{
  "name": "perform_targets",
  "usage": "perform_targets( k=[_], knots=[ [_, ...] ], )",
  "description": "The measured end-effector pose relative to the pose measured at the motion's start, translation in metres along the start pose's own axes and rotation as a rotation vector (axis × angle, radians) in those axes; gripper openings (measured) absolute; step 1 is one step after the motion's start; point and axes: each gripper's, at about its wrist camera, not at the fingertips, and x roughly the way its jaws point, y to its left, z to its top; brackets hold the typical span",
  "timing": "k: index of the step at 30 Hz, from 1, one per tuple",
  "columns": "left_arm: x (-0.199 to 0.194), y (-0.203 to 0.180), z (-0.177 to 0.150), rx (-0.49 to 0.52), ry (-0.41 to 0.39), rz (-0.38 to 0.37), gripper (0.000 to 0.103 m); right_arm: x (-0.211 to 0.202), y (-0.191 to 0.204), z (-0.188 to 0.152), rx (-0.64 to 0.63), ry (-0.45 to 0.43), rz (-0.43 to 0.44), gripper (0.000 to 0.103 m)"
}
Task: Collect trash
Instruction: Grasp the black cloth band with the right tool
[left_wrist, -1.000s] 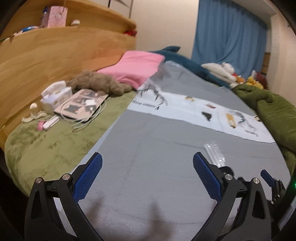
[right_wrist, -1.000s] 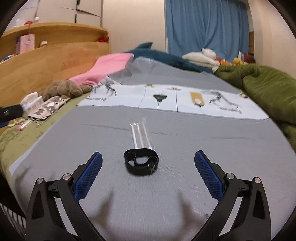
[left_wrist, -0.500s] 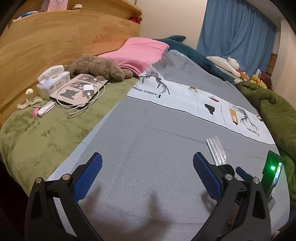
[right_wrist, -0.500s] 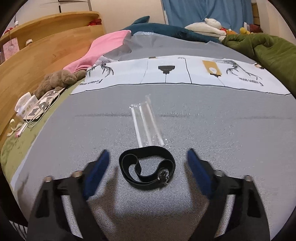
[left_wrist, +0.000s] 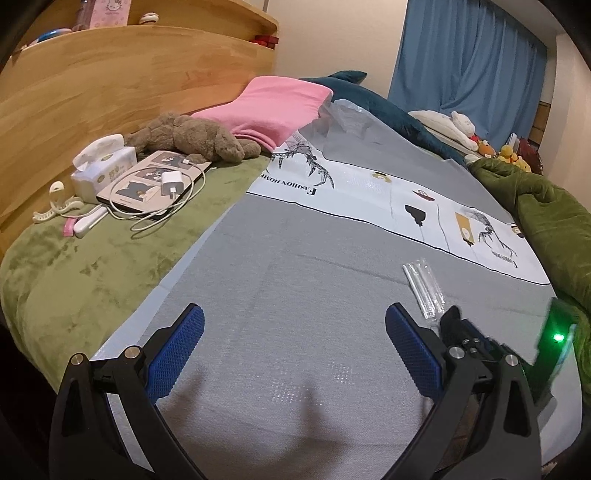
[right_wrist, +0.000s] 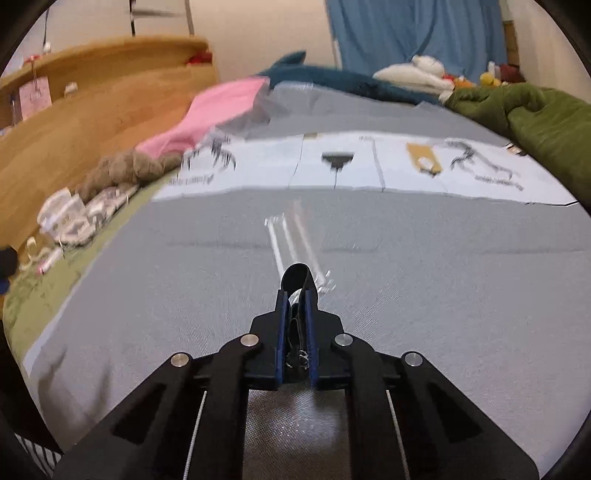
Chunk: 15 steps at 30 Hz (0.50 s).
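A black elastic band (right_wrist: 295, 280) is pinched between the blue pads of my right gripper (right_wrist: 294, 299), which is shut on it; a loop of it sticks out past the fingertips, just above the grey sheet (right_wrist: 443, 277). A clear plastic wrapper (right_wrist: 291, 236) lies on the sheet just beyond that gripper; it also shows in the left wrist view (left_wrist: 424, 288). My left gripper (left_wrist: 293, 328) is open and empty over the grey sheet (left_wrist: 277, 277), with the wrapper to the right of its right finger. The right gripper (left_wrist: 465, 332) shows there beside it.
A green blanket (left_wrist: 74, 266) at the left holds a tissue box (left_wrist: 103, 170), a tablet with charger and cable (left_wrist: 155, 181), and a brown plush toy (left_wrist: 192, 136). A pink pillow (left_wrist: 277, 103) lies behind. A white printed bag (left_wrist: 388, 188) lies across the sheet. A green duvet (left_wrist: 554, 221) is heaped at the right.
My right gripper has moved forward and shut on the black band, which lay flat on the sheet before. My left gripper has stayed open, shifting its view only slightly.
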Motion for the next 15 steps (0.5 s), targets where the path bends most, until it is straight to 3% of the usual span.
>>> perform_targets(
  k=[6,11,15],
  knots=[
    [-0.002,-0.013,-0.003,0.017,-0.021,-0.01,0.095,-0.038,-0.033,0.013,-0.067,-0.151,-0.153,0.01],
    [0.002,-0.03,-0.008,0.018,-0.041,-0.055,0.095,-0.052,-0.088,0.027,0.013,-0.162,-0.226,0.01],
    [0.031,-0.075,-0.008,0.066,-0.045,-0.111,0.095,-0.056,-0.108,0.021,0.011,-0.144,-0.251,0.01]
  ],
)
